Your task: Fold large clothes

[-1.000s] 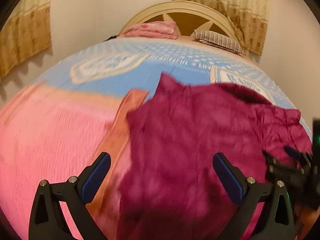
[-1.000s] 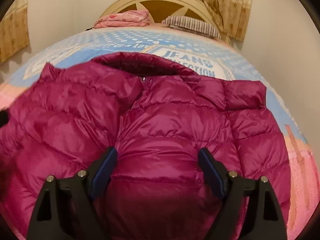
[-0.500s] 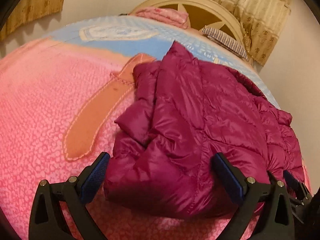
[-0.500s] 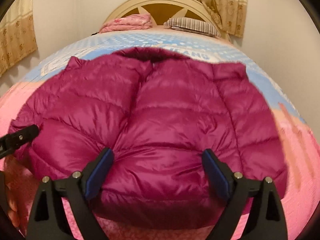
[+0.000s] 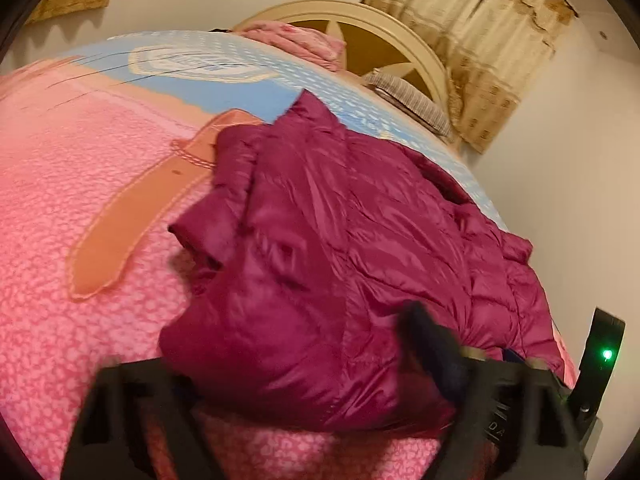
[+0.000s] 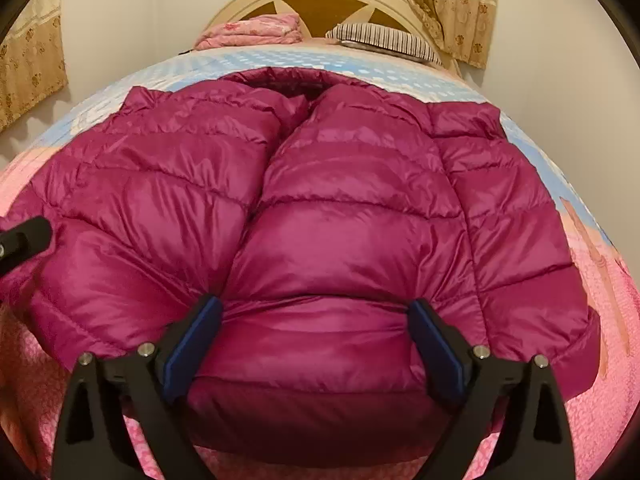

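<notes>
In the left wrist view, the magenta puffer jacket lies spread on the pink and blue bedspread, its near hem bunched up between the fingers of the left gripper. That gripper is smeared by motion blur; its right finger presses against the padded fabric, the left finger is mostly hidden by the hem, and whether the jaws are pinching the cloth or only resting around it I cannot tell. An orange belt-shaped patch on the bedspread sits just left of the jacket. At the far end stand a cream headboard, a folded pink blanket and a striped pillow, with a beige curtain on the right. In the right wrist view, the jacket lies front up, collar at the far side, filling most of the bed. The right gripper has its blue-padded fingers spread wide, straddling the middle of the near hem without clamping it. The left gripper's black tip shows at the jacket's left edge.
</notes>
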